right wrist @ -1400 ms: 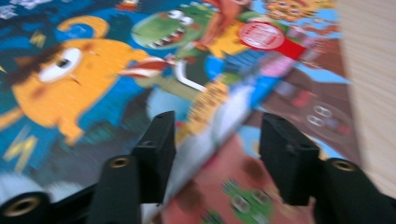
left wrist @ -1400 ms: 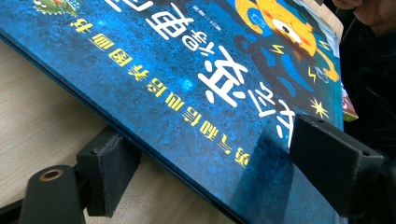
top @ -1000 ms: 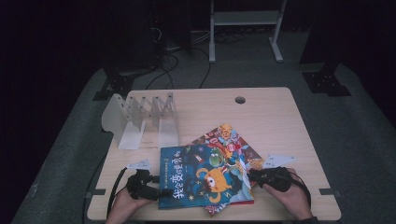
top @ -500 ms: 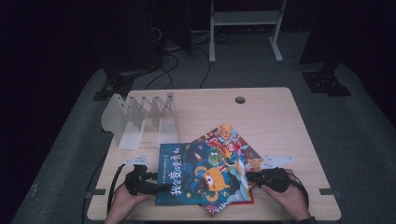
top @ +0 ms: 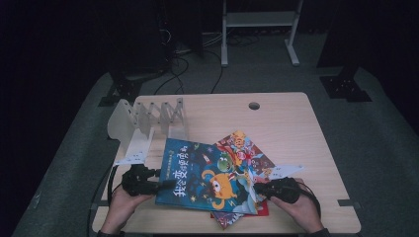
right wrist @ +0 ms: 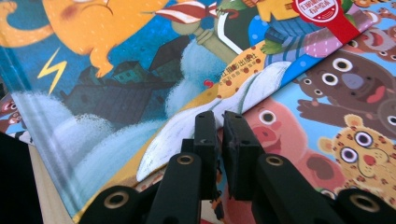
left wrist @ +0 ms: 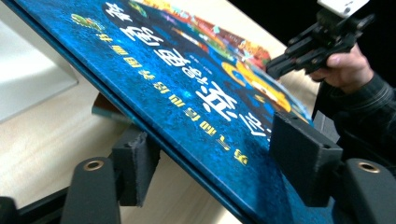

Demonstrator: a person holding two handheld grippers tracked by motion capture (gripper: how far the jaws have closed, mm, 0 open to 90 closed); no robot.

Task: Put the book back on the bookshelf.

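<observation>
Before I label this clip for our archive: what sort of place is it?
Probably a recording studio or lab, not a home: a lone wooden table amid dark surroundings, cables across grey carpet, a white metal stand behind, and picture books as props.

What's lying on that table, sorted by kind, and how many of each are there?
Picture books: 3, as far as the pile shows: blue picture book, colourful cartoon book, red-edged book
White folding book rack: 1
Hand-held black grippers: 2: left gripper, right gripper
Total: 6
</observation>
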